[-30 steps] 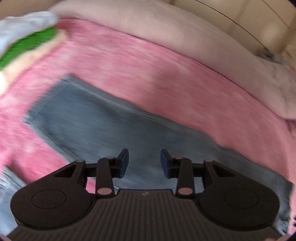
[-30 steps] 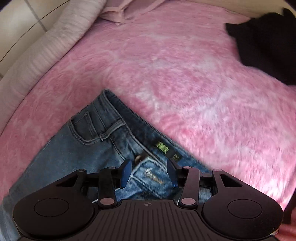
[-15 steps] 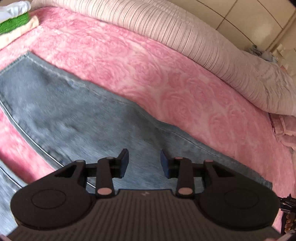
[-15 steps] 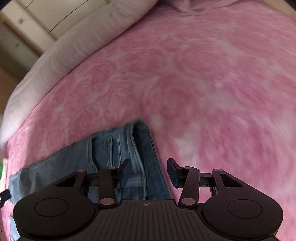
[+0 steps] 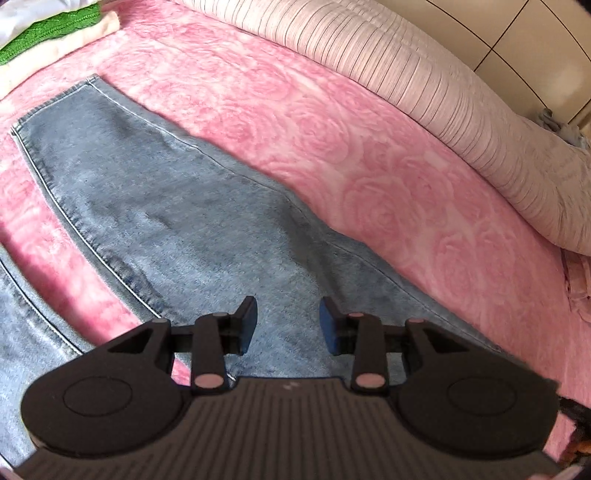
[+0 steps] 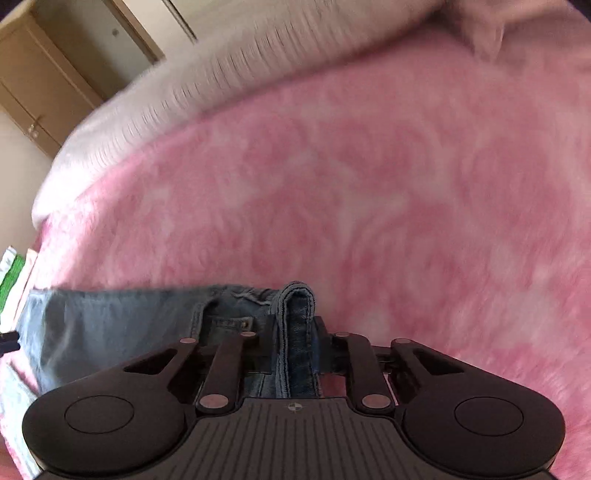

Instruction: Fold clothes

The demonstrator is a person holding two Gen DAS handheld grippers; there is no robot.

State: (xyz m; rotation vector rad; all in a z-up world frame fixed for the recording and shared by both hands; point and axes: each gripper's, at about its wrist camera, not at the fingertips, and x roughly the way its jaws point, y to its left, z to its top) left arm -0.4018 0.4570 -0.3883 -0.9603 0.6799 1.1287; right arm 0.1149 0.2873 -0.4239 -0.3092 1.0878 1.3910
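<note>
The right gripper [image 6: 294, 334], its jaws having just closed, is pinching the jeans' [image 6: 110, 325] folded waistband. The left gripper [image 5: 287, 322] is hovering over a flat jeans leg, fingers apart on nothing. The jeans are lying on a pink rose-patterned blanket [image 5: 332, 122]. Farther off, a striped pale duvet [image 5: 424, 74] is edging the bed, folded clothes [image 5: 48, 29] are sitting far left, and wooden cabinets [image 6: 55, 74] are standing beyond.

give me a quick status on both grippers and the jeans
Right gripper just closed, shut on jeans waistband. Left gripper open above jeans leg, nothing held. Jeans flat on pink blanket; path clear.
</note>
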